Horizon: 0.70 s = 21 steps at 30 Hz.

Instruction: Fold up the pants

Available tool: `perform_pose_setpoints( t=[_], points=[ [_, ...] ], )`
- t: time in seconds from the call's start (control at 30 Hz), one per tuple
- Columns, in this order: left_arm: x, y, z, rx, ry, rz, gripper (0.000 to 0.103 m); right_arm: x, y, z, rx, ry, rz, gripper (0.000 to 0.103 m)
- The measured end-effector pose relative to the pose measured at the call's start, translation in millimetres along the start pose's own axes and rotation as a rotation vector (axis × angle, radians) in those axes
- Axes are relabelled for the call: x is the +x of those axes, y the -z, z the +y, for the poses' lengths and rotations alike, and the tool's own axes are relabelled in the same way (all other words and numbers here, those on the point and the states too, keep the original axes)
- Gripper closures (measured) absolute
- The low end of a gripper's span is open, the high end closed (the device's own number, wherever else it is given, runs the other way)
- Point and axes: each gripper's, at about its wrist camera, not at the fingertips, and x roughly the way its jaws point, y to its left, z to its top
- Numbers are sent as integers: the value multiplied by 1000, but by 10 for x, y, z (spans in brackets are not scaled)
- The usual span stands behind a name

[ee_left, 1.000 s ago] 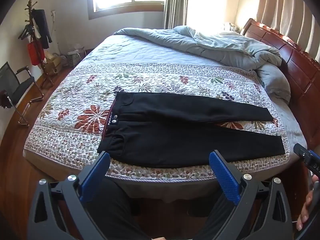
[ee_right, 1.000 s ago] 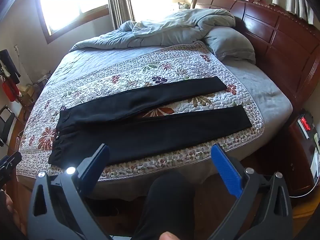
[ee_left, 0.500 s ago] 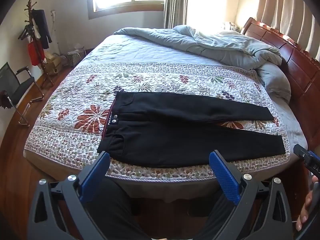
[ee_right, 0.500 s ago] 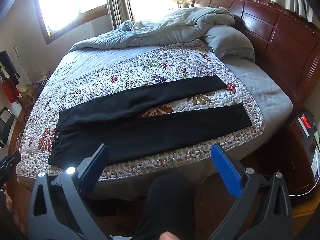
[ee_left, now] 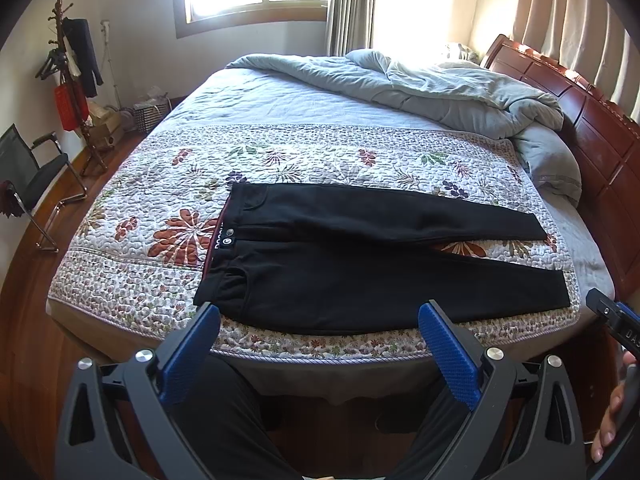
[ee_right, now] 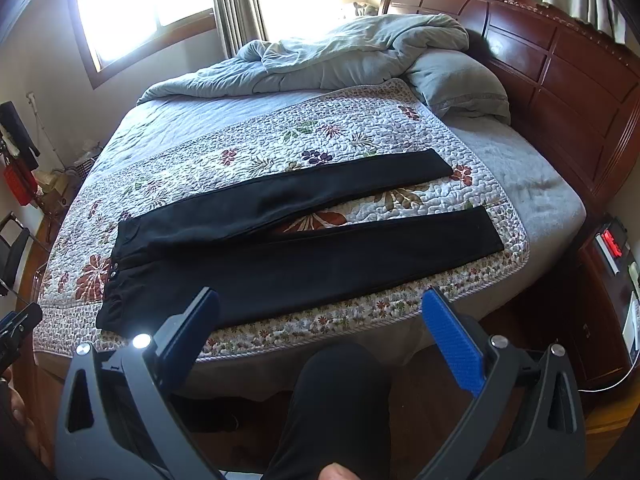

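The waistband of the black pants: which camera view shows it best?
The left wrist view. There the waistband lies near the picture's middle, with its red edge, button and lettering readable. The right wrist view shows the waistband far left, foreshortened, with only small buttons visible.

Ahead of the tongs, a floral quilt (ee_left: 304, 160) covers the bed (ee_right: 540, 184); beyond it a rumpled grey duvet (ee_left: 432, 88); far left, a coat rack (ee_left: 70, 80) and chair (ee_left: 28, 172).

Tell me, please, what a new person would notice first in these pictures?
First come the black pants, spread flat on the flowered quilt near the bed's front edge, waist to the left and the two legs apart. Behind them a grey blanket lies crumpled by the wooden headboard. In front, the left gripper and right gripper are open, holding nothing.
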Motion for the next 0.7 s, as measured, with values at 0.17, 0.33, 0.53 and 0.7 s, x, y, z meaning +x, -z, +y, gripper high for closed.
perform_pose_setpoints(
  t=[0.17,0.33,0.53,0.7],
  points=[
    [-4,3,4,0,1,0,4,-6,9,9,0,0,0,2],
    [-13,3,5,-2,2,-1,4,-14,19,4,1,2,-3,2],
    [-20,1,4,-2,0,0,4,-17,20,-13,3,1,0,2],
    [-19,3,-5,-1,0,1,4,-16,20,-21,4,1,0,2]
  ],
)
